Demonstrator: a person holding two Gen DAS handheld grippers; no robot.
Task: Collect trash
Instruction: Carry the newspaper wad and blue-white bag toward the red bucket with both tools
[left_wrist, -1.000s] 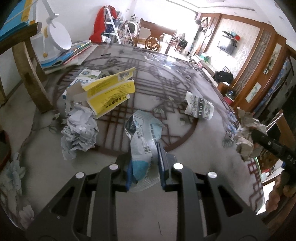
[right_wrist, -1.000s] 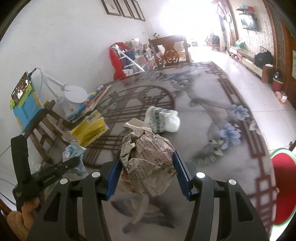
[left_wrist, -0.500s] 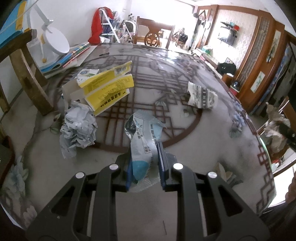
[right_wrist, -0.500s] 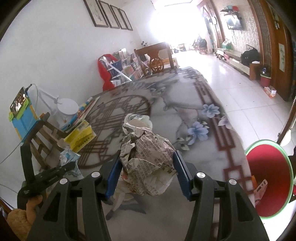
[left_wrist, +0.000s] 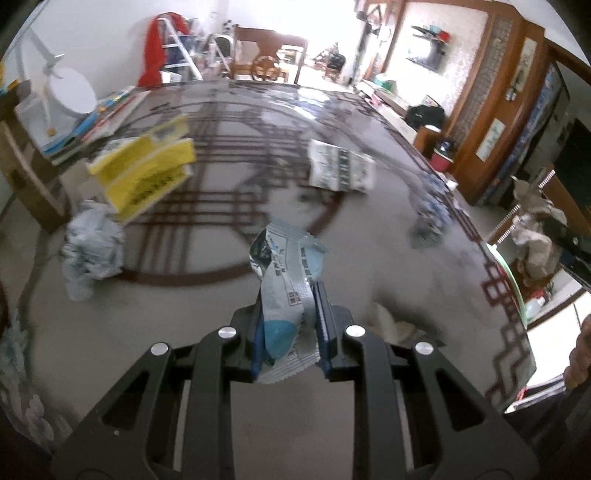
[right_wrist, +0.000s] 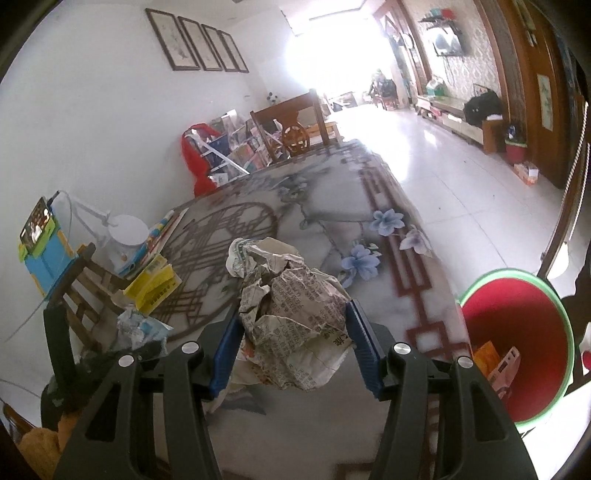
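A long table (left_wrist: 369, 229) with a grey patterned top, dark lattice lines and blue flowers fills both views, with a wooden chair (right_wrist: 295, 125) at its far end and white floor tiles running off toward bright light. Beside the table's right edge, low on the floor, stands a red bin with a green rim (right_wrist: 554, 295), and some cartons lie inside it. At the table's left side a white desk lamp (left_wrist: 70, 92) rests above a stack of books (left_wrist: 107, 114). On the tabletop lie a flattened yellow carton (left_wrist: 144, 173), a grey crumpled paper wad (left_wrist: 92, 251) near it, and a white printed packet (left_wrist: 340, 170) farther along toward the middle; all three are blurred in the left wrist view. The right gripper (right_wrist: 291, 347) has its blue pads partly apart and pressed against either side of a crumpled newspaper ball (right_wrist: 295, 310), which it holds above the table just left of the bin. The left gripper (left_wrist: 290, 332) has its jaws nearly together, pinching a blue-and-silver wrapper (left_wrist: 284, 269) that stands up from between the pads, lifted above the tabletop. In the right wrist view that wrapper shows at the lower left, in front of the yellow carton.
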